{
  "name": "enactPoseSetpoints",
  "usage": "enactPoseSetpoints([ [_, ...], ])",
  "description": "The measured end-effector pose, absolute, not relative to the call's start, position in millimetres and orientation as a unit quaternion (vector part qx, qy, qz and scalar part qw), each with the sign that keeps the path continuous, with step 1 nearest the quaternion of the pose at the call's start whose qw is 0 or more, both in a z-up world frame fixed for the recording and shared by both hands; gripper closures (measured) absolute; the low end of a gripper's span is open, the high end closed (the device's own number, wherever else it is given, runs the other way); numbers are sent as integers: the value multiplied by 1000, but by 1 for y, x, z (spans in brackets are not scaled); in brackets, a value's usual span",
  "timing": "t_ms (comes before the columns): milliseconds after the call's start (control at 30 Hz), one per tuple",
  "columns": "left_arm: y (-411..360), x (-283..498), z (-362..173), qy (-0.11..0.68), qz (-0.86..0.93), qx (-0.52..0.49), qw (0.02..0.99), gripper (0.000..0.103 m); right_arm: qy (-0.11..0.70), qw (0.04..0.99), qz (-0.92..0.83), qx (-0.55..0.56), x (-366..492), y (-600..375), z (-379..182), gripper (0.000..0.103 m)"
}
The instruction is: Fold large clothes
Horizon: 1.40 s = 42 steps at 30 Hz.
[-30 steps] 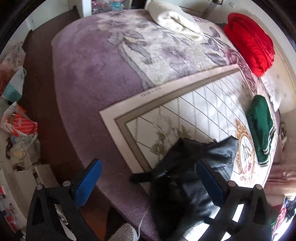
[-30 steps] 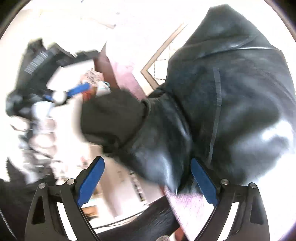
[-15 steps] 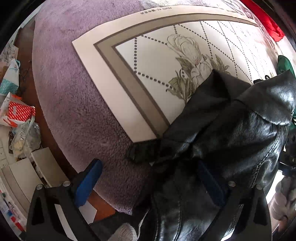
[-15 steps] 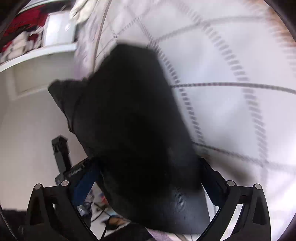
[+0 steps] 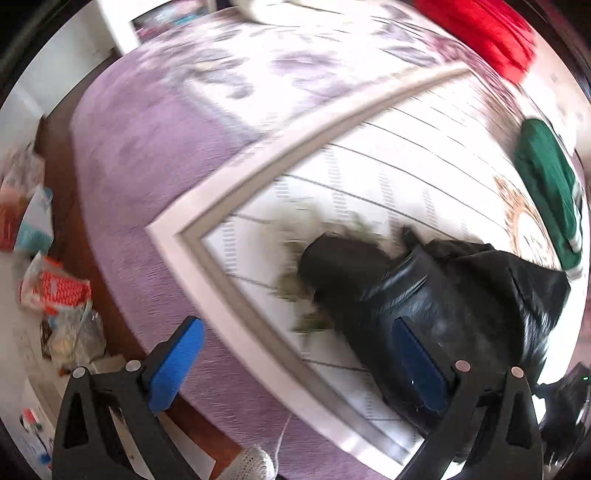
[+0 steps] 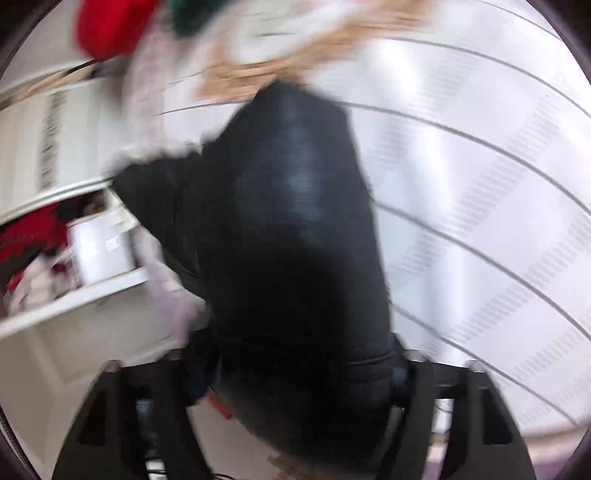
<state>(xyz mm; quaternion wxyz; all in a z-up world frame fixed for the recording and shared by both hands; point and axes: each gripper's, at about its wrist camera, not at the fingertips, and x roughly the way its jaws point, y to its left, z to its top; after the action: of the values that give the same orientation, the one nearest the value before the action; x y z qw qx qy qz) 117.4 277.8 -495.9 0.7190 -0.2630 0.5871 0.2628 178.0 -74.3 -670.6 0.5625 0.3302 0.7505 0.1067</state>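
Near the bed's (image 5: pixel 122 155) front edge, the black jacket (image 5: pixel 436 295) is now lying bunched on the patterned cover, having been swung down. Right tool (image 6: pixel 299 373) is clamping its hem; left tool (image 5: pixel 299 365) is hovering apart, so spreading comes next.

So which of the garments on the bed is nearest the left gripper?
The black jacket: it lies by the left gripper, against its right finger. The green garment and red one lie far beyond.
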Motion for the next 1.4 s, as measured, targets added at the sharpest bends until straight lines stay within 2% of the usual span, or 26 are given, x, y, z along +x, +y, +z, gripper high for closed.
enactPoseSetpoints([
  [100,247,142,-505,598,228,-256,724,0,756,577,71,301,188,-119,-649,21],
  [233,208,171,-521,608,202,-226,734,0,678,688,74,247,200,-148,-570,21],
  [300,199,178,-534,620,210,-206,727,0,658,690,141,266,212,-137,-551,24],
  [333,199,179,-540,625,211,-204,723,0,662,666,183,292,215,-125,-552,26],
  [367,199,179,-548,631,215,-203,717,0,668,645,213,303,217,-107,-556,35],
  [400,199,178,-552,634,216,-201,715,0,677,635,227,294,235,-82,-556,39],
  [500,198,178,-557,641,221,-183,712,0,701,641,200,240,246,-22,-582,44],
  [567,196,179,-558,640,220,-166,717,0,720,635,163,229,273,-5,-627,47],
  [667,198,179,-563,642,218,-165,716,0,743,622,136,205,289,17,-653,47],
  [767,204,174,-556,644,217,-185,710,0,758,614,165,145,287,43,-643,25],
  [933,211,170,-516,615,228,-184,732,0,715,664,186,112,265,23,-576,25],
  [967,212,173,-510,610,231,-177,737,0,708,678,174,92,258,14,-567,31],
  [1000,212,178,-509,607,232,-173,740,0,711,676,166,97,256,9,-567,51],
  [1067,215,192,-519,610,230,-169,739,0,739,648,136,124,240,-16,-565,84],
  [1233,222,206,-568,645,222,-149,716,0,774,612,109,116,236,-13,-629,101],
  [1333,230,203,-581,646,217,-165,713,0,794,588,88,125,249,-3,-672,103],
  [1400,236,201,-583,649,214,-179,708,0,799,583,89,117,253,2,-676,103],
])
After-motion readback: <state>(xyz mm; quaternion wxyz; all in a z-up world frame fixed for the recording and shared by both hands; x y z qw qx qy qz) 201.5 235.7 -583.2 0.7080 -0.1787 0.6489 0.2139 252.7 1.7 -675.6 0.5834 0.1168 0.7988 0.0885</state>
